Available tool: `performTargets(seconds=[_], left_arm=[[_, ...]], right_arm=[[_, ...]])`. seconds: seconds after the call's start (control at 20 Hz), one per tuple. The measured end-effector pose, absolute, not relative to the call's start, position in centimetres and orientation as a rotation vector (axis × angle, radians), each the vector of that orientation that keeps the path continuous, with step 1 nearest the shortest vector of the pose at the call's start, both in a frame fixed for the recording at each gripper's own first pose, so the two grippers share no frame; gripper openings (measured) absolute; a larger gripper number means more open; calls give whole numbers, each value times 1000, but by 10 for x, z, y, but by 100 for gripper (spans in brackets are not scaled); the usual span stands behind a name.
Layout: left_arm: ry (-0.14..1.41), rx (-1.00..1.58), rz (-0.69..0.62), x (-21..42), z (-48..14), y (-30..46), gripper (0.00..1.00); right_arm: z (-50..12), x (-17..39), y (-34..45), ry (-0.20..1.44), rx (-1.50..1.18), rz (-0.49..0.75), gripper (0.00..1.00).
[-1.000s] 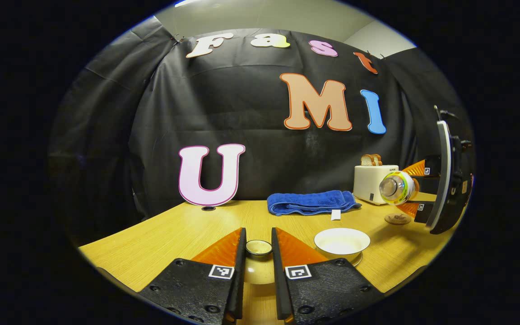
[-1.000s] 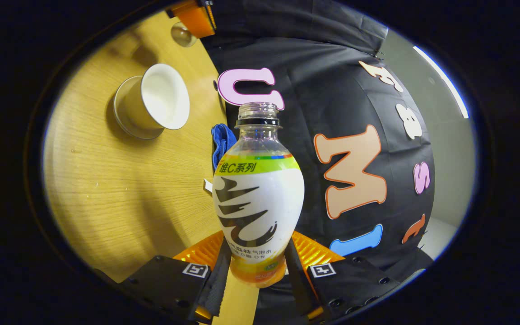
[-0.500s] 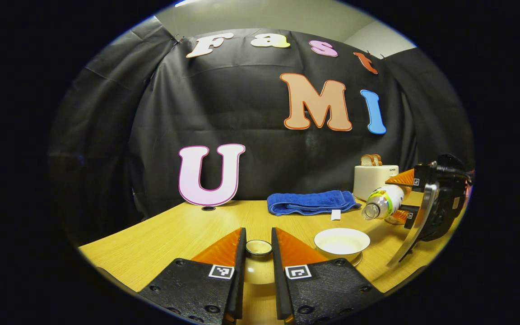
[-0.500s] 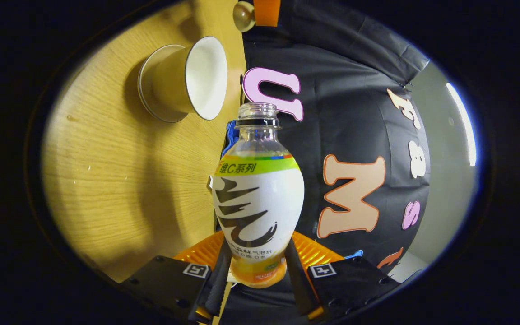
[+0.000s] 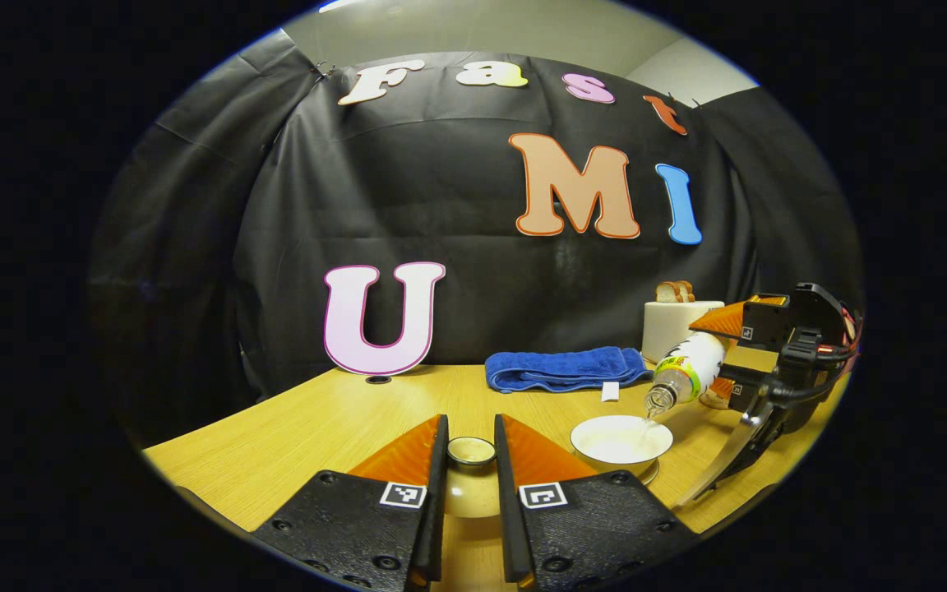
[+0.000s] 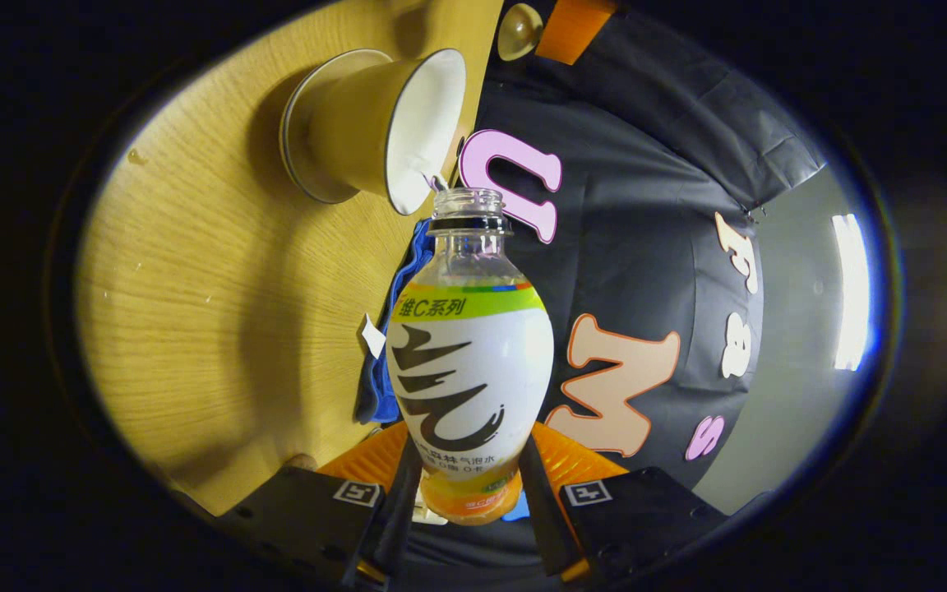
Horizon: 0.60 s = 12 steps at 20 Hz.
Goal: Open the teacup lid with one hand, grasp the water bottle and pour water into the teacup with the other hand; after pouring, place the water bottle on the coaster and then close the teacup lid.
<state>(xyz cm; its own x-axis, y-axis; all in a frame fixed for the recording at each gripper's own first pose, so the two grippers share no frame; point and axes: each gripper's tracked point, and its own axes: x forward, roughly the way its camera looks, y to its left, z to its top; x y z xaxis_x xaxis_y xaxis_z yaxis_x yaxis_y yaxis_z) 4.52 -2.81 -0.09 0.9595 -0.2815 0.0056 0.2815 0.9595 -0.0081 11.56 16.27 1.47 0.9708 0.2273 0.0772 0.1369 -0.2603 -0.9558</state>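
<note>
My left gripper (image 5: 471, 434) is shut on the teacup lid (image 5: 471, 450), holding it by its knob just above the table (image 5: 317, 427). The open teacup (image 5: 621, 440), white inside, stands on its saucer to the right of it. My right gripper (image 5: 724, 358) is shut on the uncapped water bottle (image 5: 687, 368), which tilts mouth-down over the cup's far rim with a thin stream of water running in. In the right gripper view the bottle (image 6: 469, 370) stands between that gripper's fingers (image 6: 469, 460), its mouth at the teacup (image 6: 375, 123); the lid (image 6: 520, 29) shows beyond.
A folded blue towel (image 5: 564, 368) lies at the back of the table. A white toaster (image 5: 675, 325) with bread slices stands behind the bottle. The round coaster (image 5: 710, 404) peeks out beneath the right gripper, mostly hidden.
The right gripper has carried the bottle left and down to the teacup and tipped it further; water now runs into the cup. The left gripper and lid have stayed put.
</note>
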Motion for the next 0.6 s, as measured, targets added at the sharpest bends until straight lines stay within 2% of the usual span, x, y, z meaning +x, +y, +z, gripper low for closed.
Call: performTargets(seconds=[0.6], left_arm=[[-5, -10, -293, 45, -1, -29, 27]], right_arm=[[31, 112, 176, -445, -1976, 12, 65]])
